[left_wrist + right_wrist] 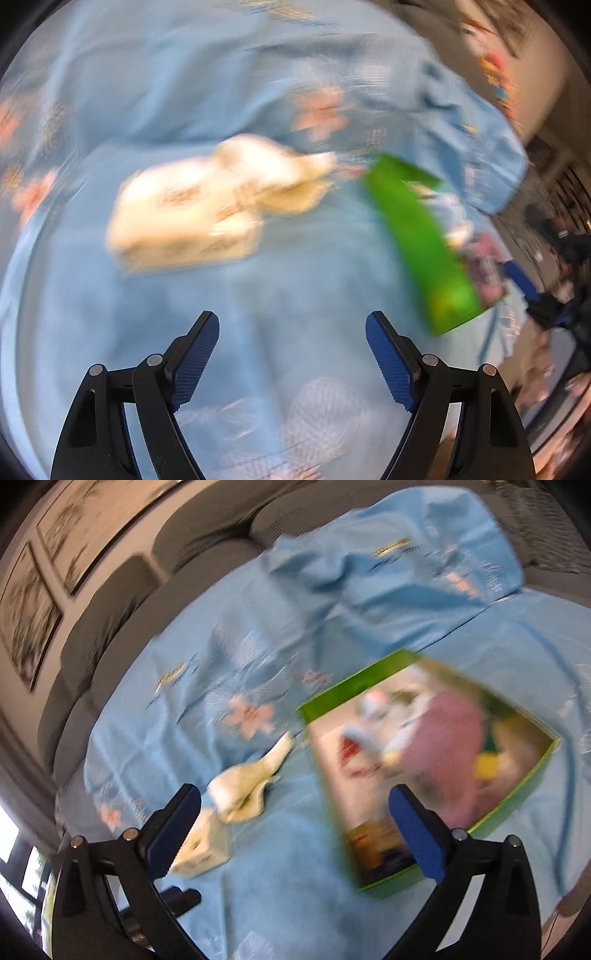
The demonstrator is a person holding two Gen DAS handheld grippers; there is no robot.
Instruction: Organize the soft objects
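A green box (406, 882) lies on the light blue flowered sheet (221, 672); inside it sit soft items, among them a pink cloth (447, 738). Left of the box lie a crumpled cream cloth (247, 786) and a cream pack (203, 845). My right gripper (299, 830) hangs open above the box's near left corner, nothing between its fingers. In the blurred left wrist view the cream pack (184, 218) and cream cloth (273, 166) lie ahead, and the green box (417, 236) stands to the right. My left gripper (291, 354) is open and empty over bare sheet.
Grey sofa cushions (122, 602) rise behind the sheet, with framed pictures (26, 616) on the wall. A rumpled fold of the sheet (399, 554) lies at the back. The other blue-padded gripper (521, 277) shows at the right edge of the left wrist view.
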